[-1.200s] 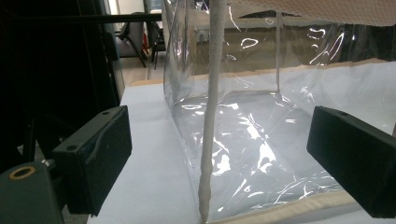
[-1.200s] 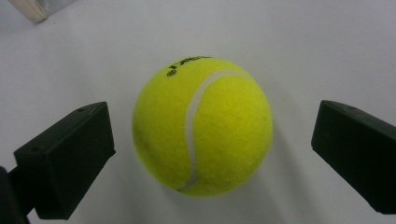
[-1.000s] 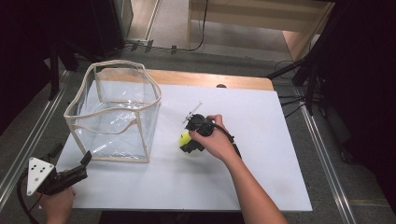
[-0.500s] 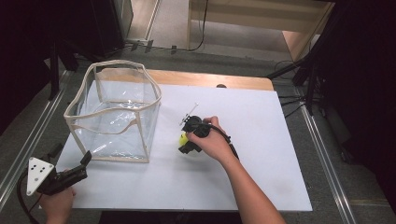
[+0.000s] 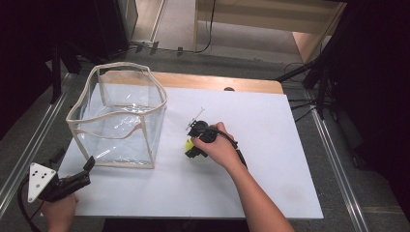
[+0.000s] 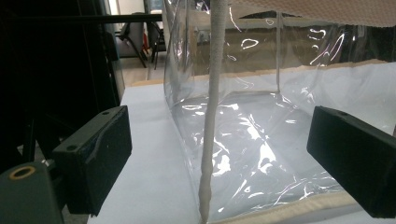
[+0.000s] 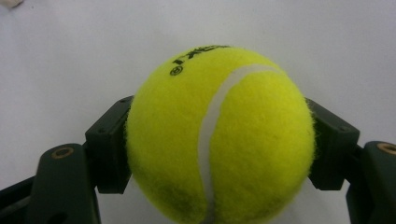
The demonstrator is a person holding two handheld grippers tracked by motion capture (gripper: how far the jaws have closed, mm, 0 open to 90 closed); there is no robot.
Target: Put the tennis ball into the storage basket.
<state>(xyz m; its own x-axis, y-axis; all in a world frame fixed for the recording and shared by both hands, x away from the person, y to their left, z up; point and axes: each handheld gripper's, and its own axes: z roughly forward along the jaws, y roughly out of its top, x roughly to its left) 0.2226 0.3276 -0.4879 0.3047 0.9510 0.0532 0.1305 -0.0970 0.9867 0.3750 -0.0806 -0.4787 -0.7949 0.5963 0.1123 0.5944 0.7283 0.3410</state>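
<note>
A yellow tennis ball lies on the white tabletop just right of a clear plastic box. My right gripper points down at the ball. Its jaws have just been closing, and both black pads now press on the ball's sides. My left gripper rests low at the table's front left corner, open and holding nothing. It faces the box's near corner seam, which stands between and beyond its jaws.
The clear box has beige fabric trim along its rim and holds nothing. A wooden strip runs along the table's far edge. Metal rails flank the table, and cables lie on the floor at the right.
The right gripper's jaws have closed around the tennis ball, and the hand has settled slightly over it. The left gripper and the box have not moved.
</note>
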